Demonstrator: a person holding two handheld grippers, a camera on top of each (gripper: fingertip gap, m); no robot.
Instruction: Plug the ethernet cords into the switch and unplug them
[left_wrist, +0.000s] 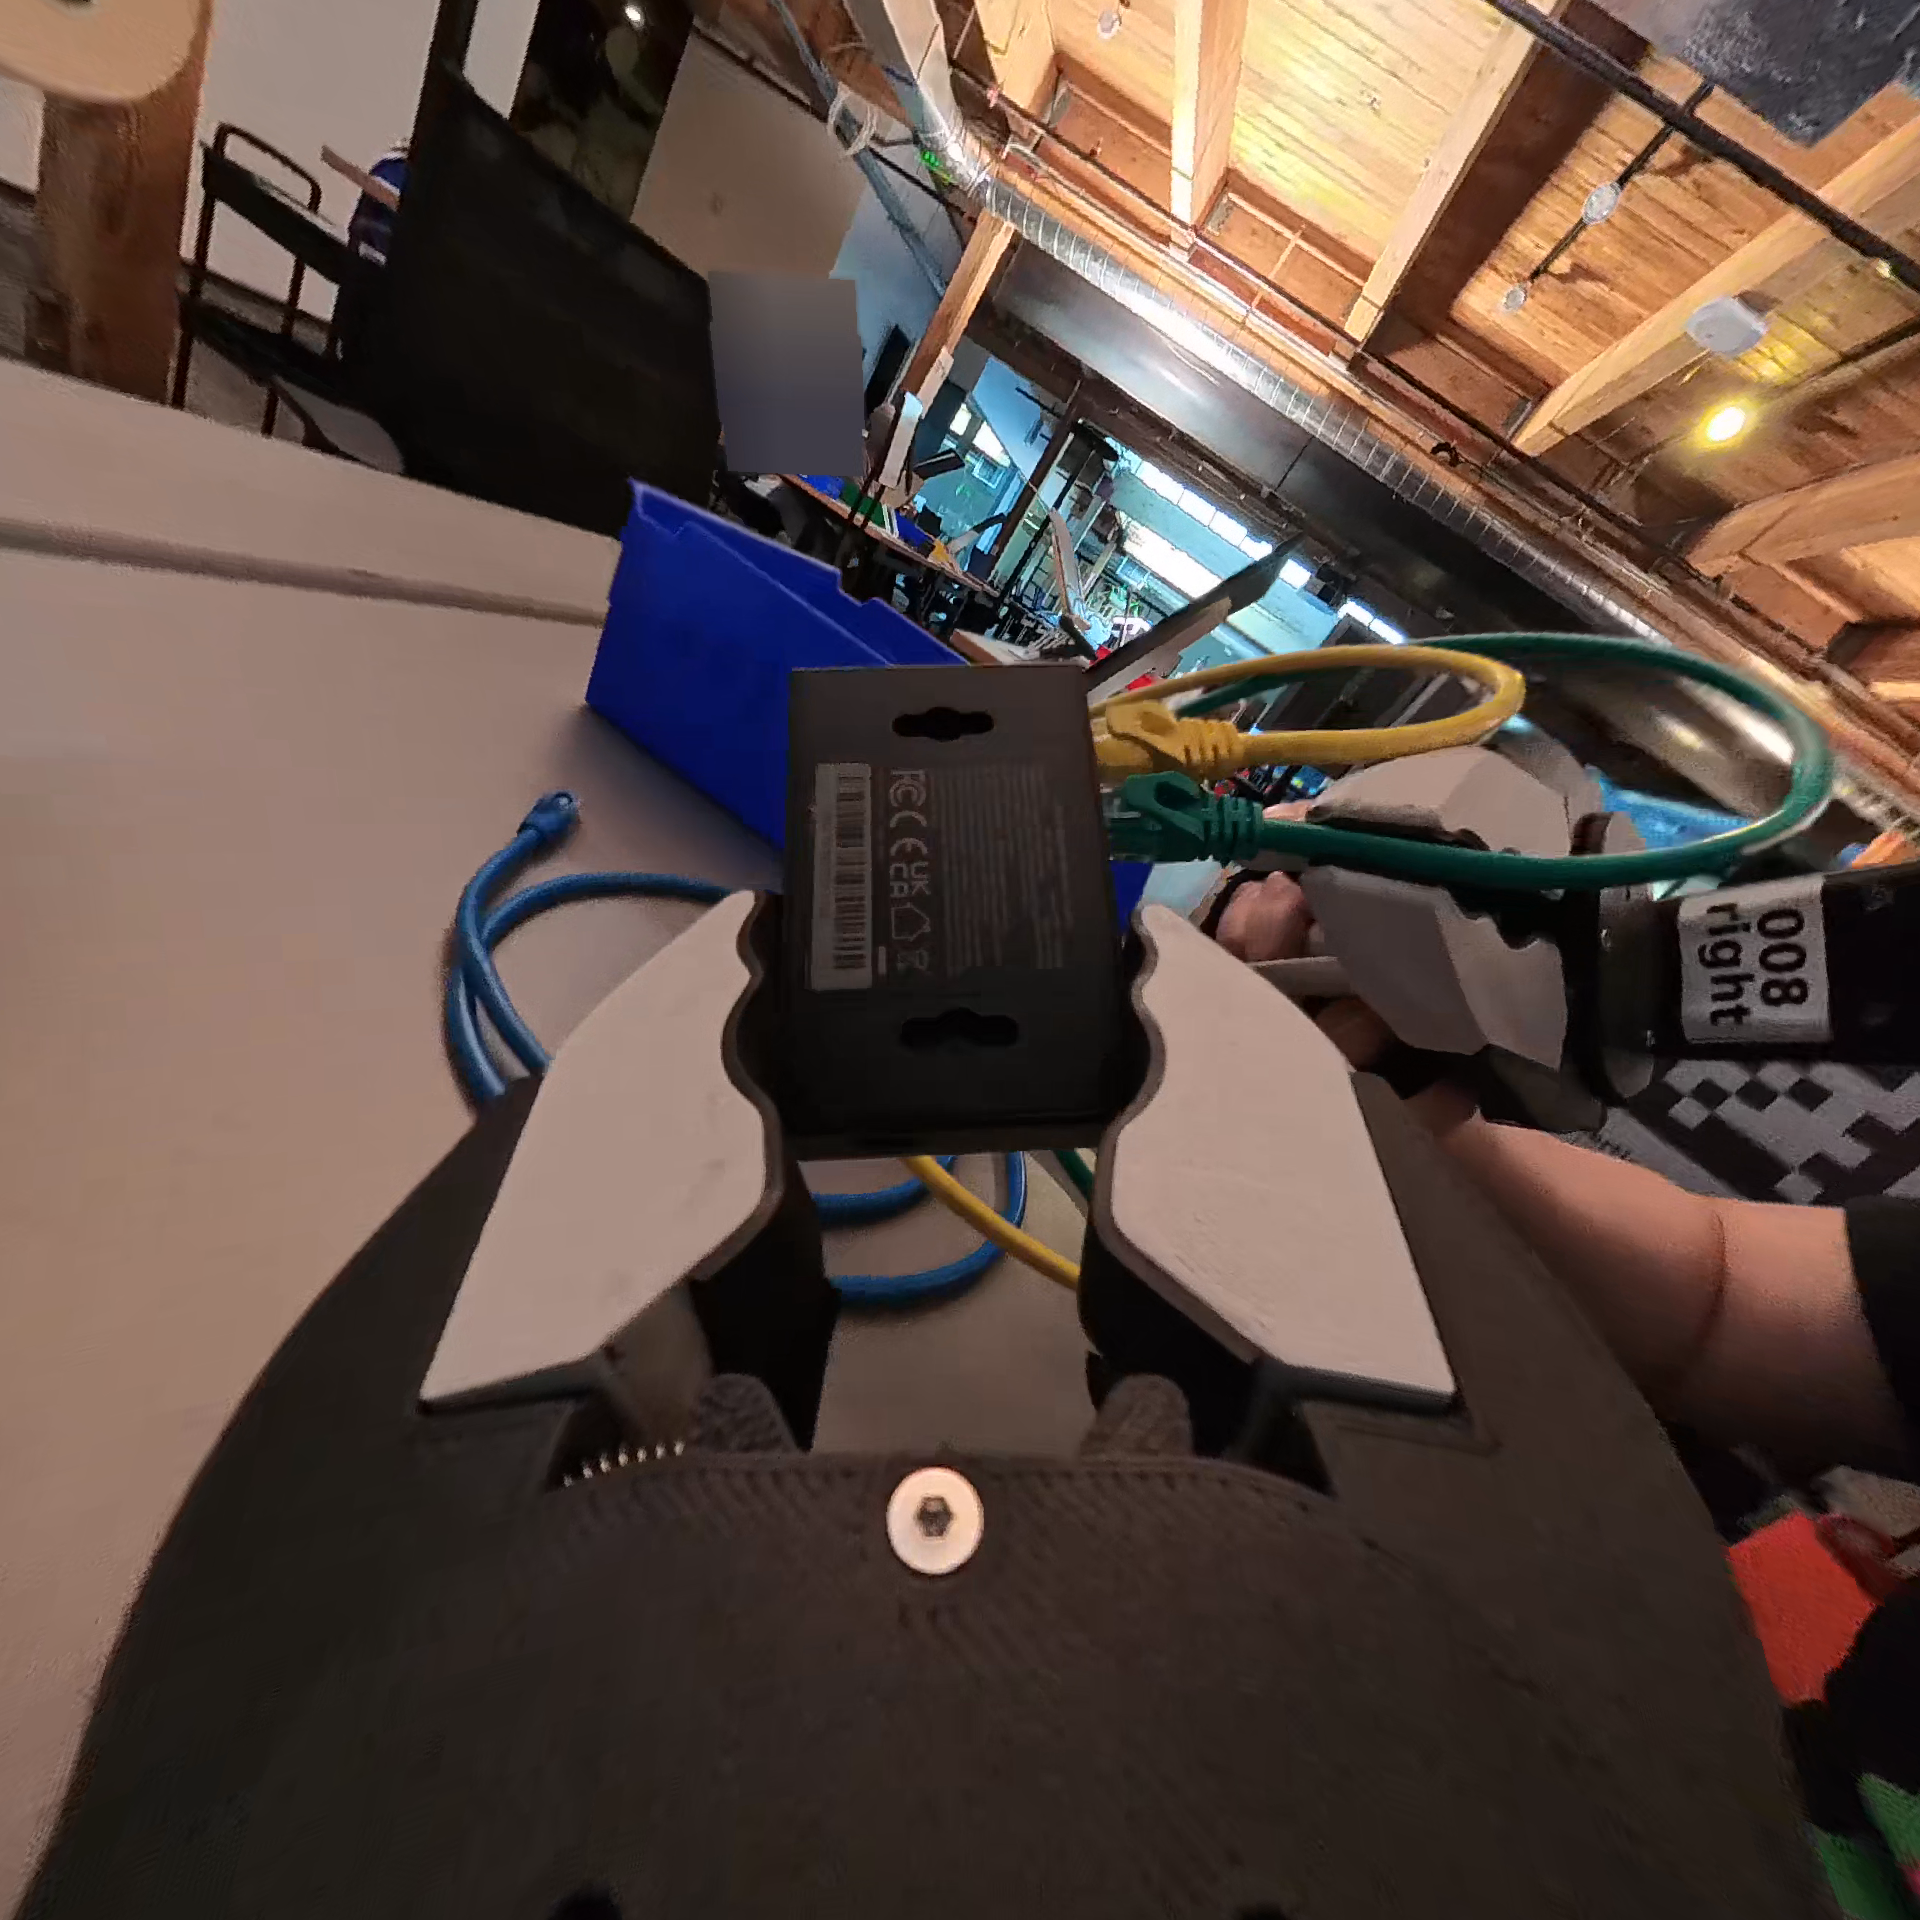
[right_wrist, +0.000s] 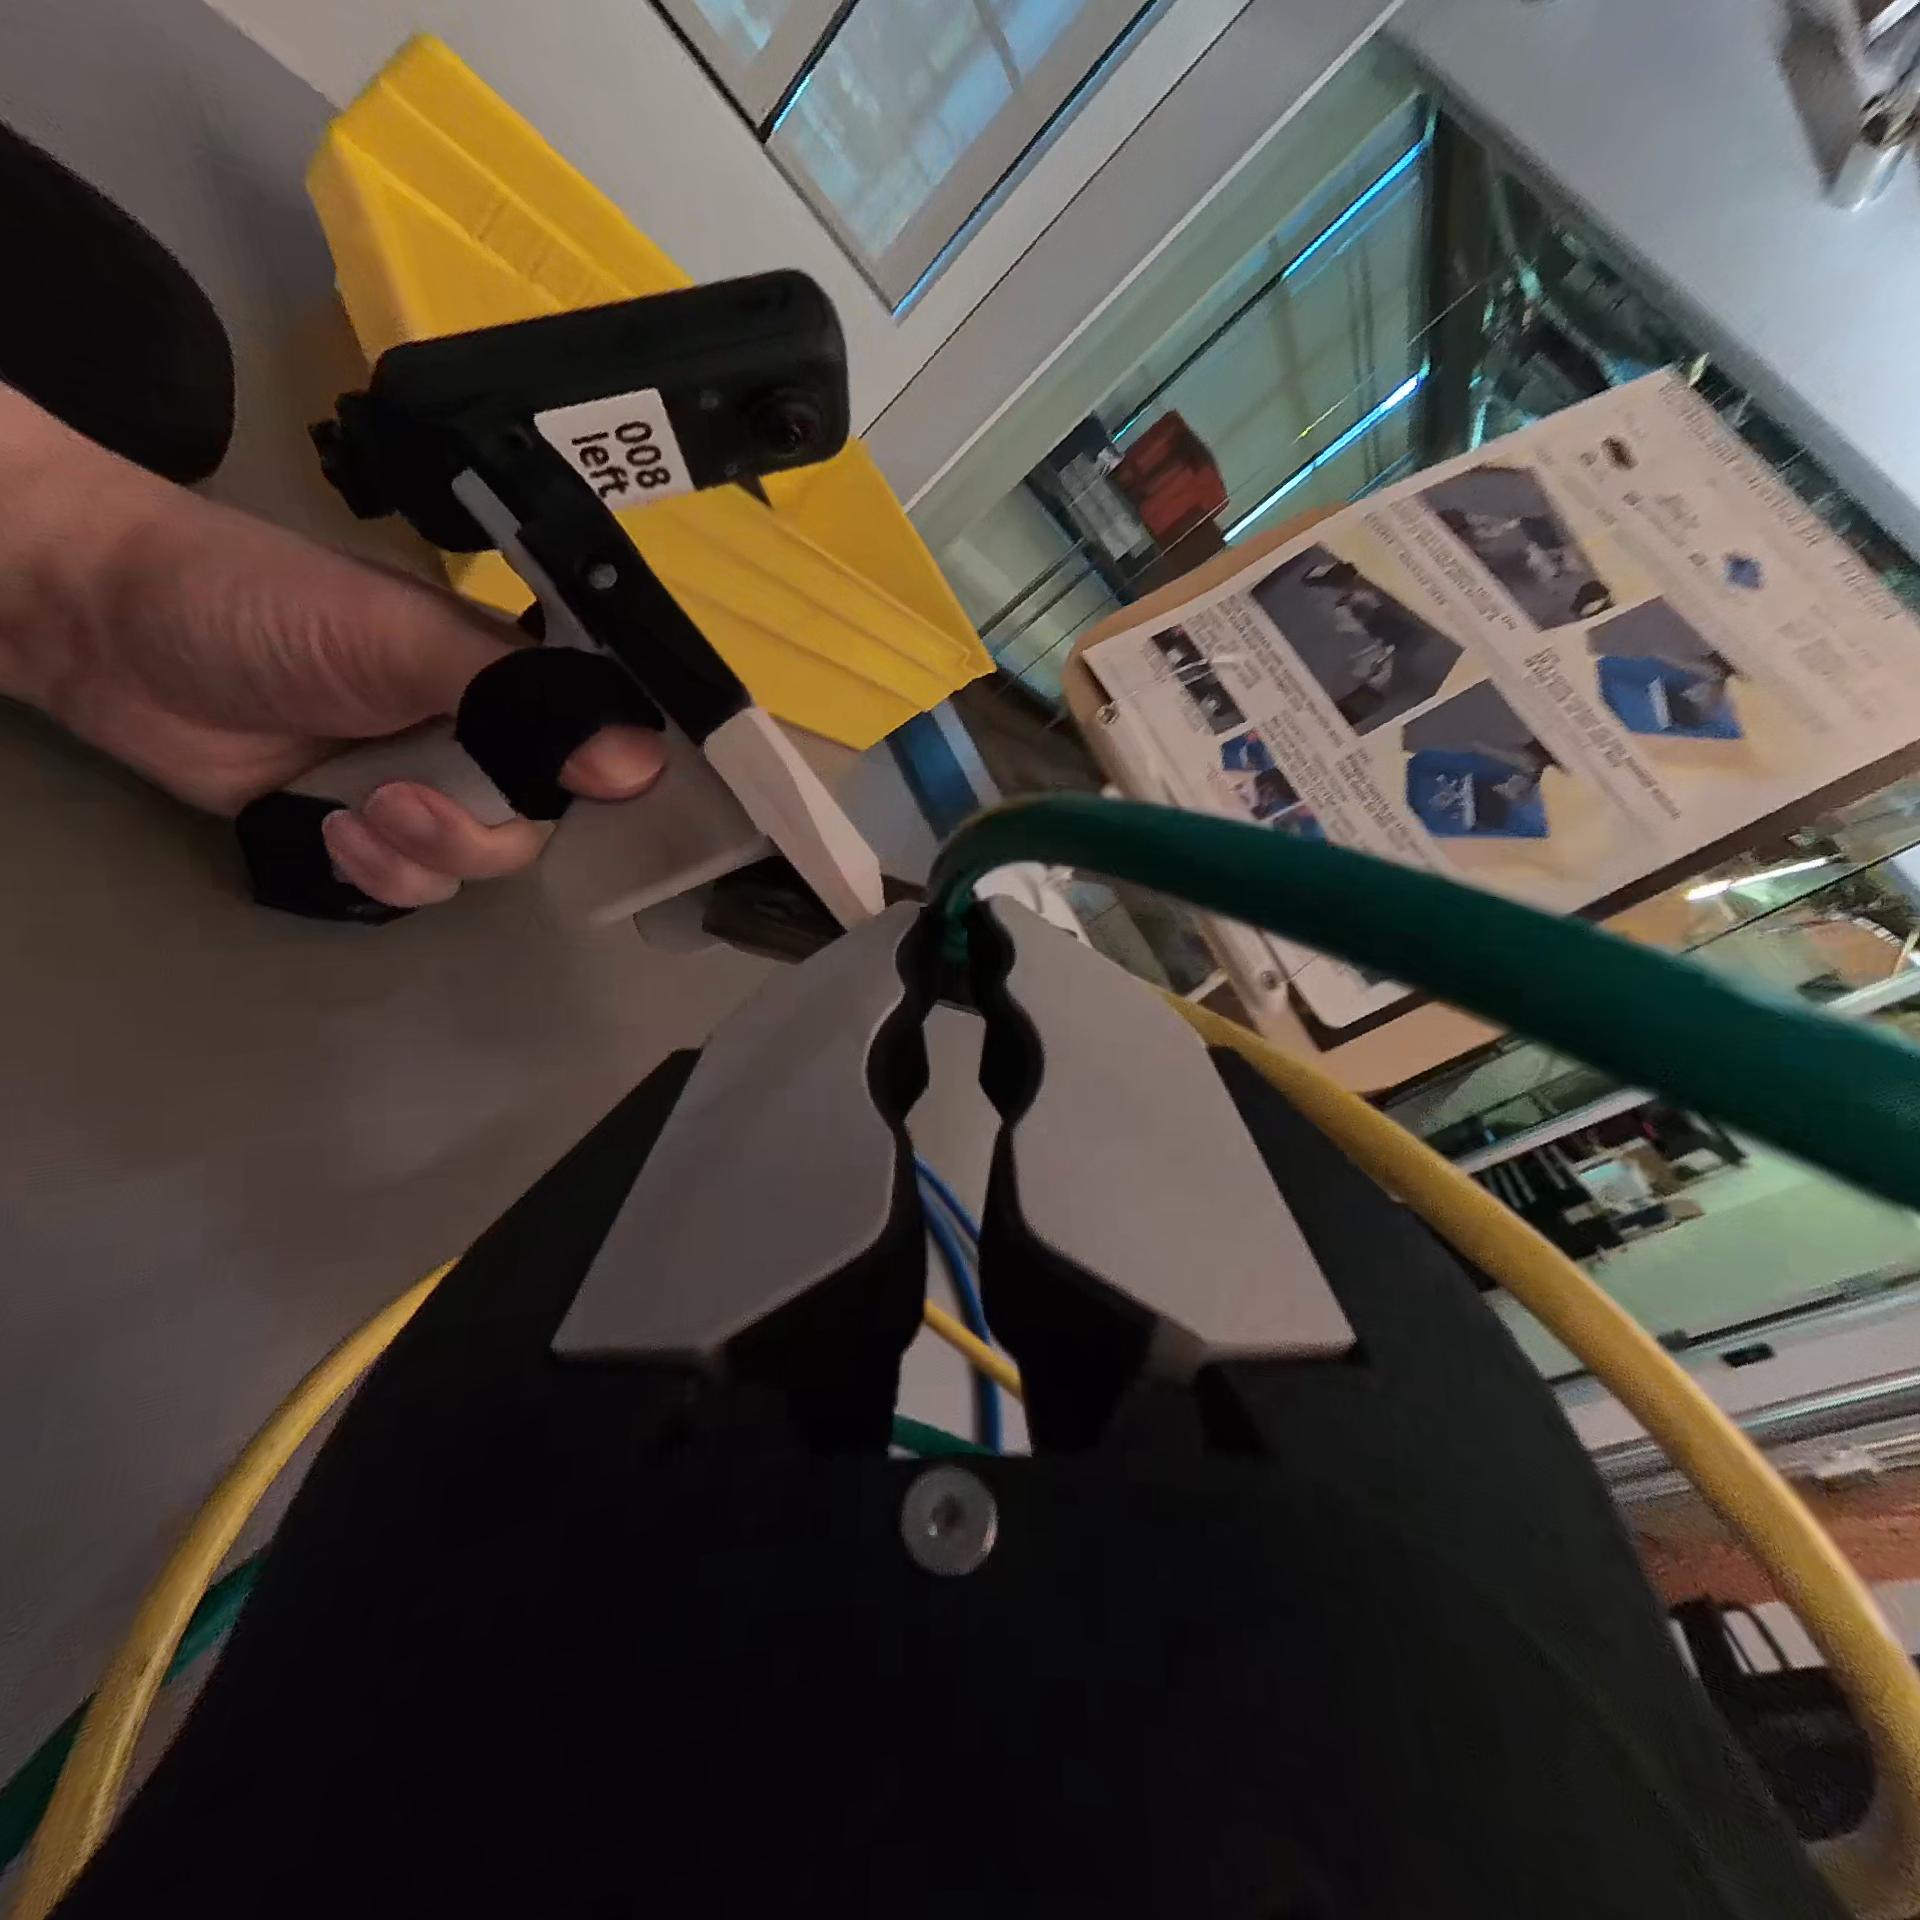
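Observation:
In the left wrist view my left gripper (left_wrist: 940, 935) is shut on the black switch (left_wrist: 951, 894) and holds it above the table, underside towards the camera. A yellow cord's plug (left_wrist: 1153, 743) and a green cord's plug (left_wrist: 1169, 821) sit in ports on its right side. My right gripper (left_wrist: 1351, 862) is shut on the green cord (left_wrist: 1455, 862) just behind its plug. In the right wrist view the right gripper (right_wrist: 951, 935) pinches the green cord (right_wrist: 1455, 935) at its fingertips; the left gripper (right_wrist: 842, 883) is just ahead. A blue cord (left_wrist: 488, 935) lies loose on the table.
A blue bin (left_wrist: 717, 644) stands on the grey table (left_wrist: 208, 831) behind the switch. A yellow bin (right_wrist: 582, 364) and a clipboard with printed sheets (right_wrist: 1507, 665) show in the right wrist view. The yellow cord (right_wrist: 1558, 1299) loops around the right gripper.

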